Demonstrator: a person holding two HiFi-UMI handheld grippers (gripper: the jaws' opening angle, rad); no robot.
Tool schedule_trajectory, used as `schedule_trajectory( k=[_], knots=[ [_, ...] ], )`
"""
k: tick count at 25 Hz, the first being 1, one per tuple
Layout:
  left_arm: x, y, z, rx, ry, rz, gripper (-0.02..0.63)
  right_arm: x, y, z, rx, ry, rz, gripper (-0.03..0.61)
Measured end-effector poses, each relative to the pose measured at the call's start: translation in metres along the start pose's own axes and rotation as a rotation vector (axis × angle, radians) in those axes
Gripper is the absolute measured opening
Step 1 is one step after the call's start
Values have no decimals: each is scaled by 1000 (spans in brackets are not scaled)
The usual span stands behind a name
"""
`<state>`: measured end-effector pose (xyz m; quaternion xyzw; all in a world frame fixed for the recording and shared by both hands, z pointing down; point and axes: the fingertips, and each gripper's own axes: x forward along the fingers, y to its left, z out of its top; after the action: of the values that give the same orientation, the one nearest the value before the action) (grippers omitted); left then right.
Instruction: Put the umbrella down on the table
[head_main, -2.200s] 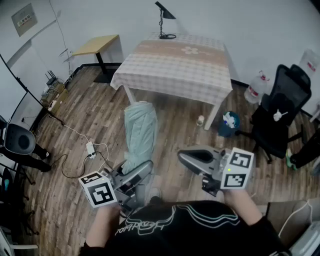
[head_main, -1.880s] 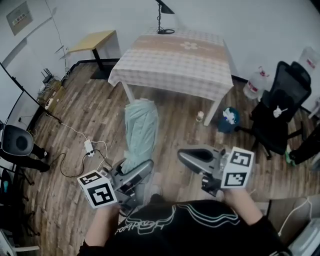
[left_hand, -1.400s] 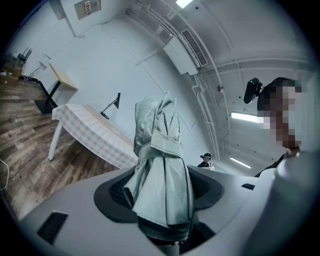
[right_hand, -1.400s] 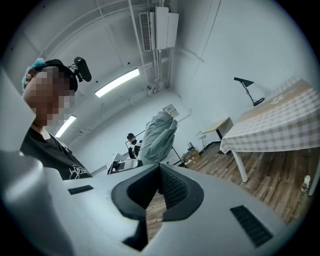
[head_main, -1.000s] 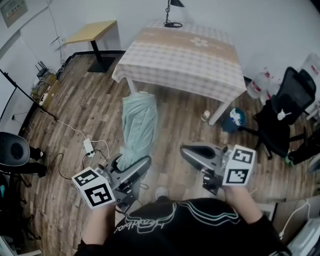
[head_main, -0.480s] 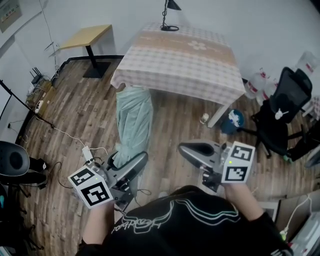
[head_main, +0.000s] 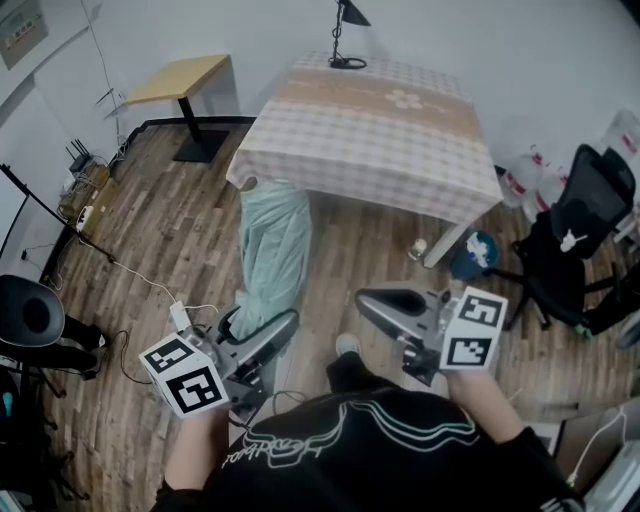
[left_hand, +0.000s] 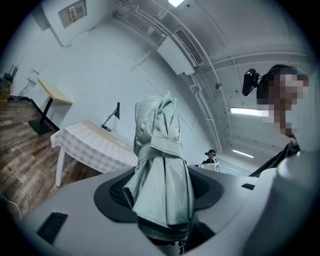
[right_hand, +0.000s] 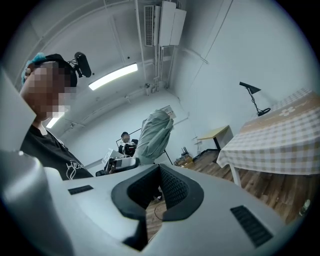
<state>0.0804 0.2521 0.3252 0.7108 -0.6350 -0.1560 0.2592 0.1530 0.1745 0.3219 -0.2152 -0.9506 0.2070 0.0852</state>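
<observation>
We could not see the handle of the pale green folded fabric umbrella (head_main: 272, 235): the left hand-held gripper (head_main: 258, 325) was clamped on its lower end and covered it. The black desk lamp (head_main: 345, 35) was cut off at the head view's top edge. We counted one umbrella, two hand-held grippers, two tables and one lamp. The umbrella reached toward 12 o'clock above the wooden plank floor (head_main: 350, 250), its far end near the checked-cloth table (head_main: 380, 140), not on it. The right hand-held gripper (right_hand: 159, 190) had its jaws apart, empty. The small yellow-topped table (head_main: 180, 75) stood at 10 o'clock.
</observation>
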Motion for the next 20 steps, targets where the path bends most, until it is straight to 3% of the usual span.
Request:
schedule_trajectory(
  k=[20],
  knots=[
    [198,130,89,-94,69,46,256,10,-233,99,100,-32,-15,11]
  ],
)
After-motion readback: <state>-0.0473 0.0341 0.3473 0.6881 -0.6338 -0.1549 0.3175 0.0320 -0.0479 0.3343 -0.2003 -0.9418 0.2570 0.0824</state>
